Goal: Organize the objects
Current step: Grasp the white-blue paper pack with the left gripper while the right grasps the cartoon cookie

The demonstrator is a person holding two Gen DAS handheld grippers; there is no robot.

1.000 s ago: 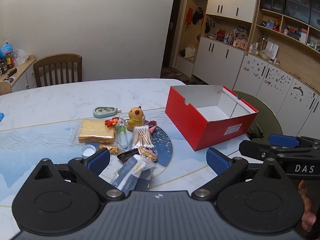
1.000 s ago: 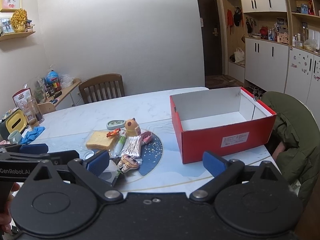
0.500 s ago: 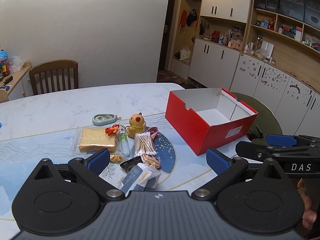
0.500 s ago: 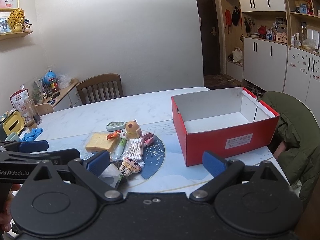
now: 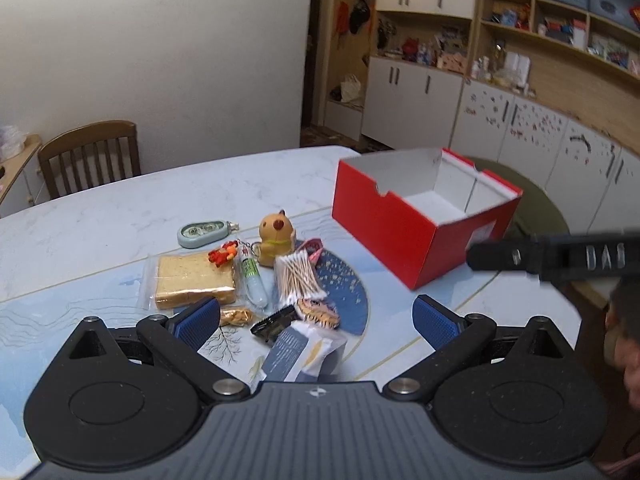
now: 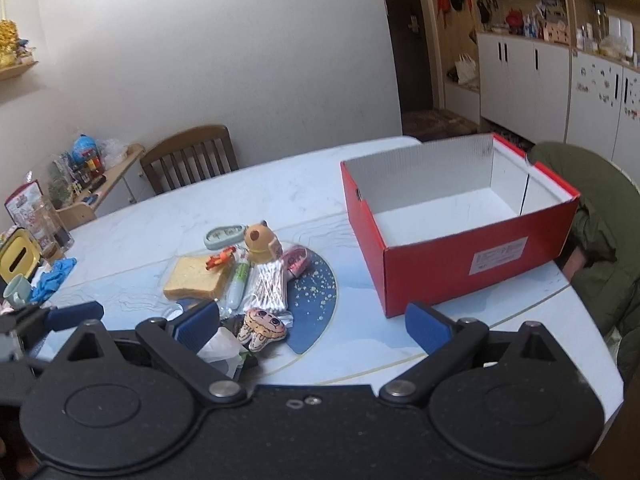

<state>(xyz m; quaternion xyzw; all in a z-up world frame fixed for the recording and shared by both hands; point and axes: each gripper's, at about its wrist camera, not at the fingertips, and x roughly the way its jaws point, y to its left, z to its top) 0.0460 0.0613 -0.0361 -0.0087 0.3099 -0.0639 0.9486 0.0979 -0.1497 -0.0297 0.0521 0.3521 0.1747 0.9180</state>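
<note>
While both grippers, left gripper (image 5: 316, 320) and right gripper (image 6: 312, 326), are hovering released, nothing is being grasped. Bagged bread (image 5: 194, 280) is likely squashing easily; its wrapper edge looks safest.

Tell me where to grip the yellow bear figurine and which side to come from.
Grip the yellow bear figurine across its rounded body, below the head, coming from above with the left gripper. It stands upright, and the cotton swabs and small bottle crowd its near side, so a low frontal approach would likely knock them.

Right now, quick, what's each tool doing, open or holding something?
Left tool: open, holding nothing.
Right tool: open, holding nothing.
</note>
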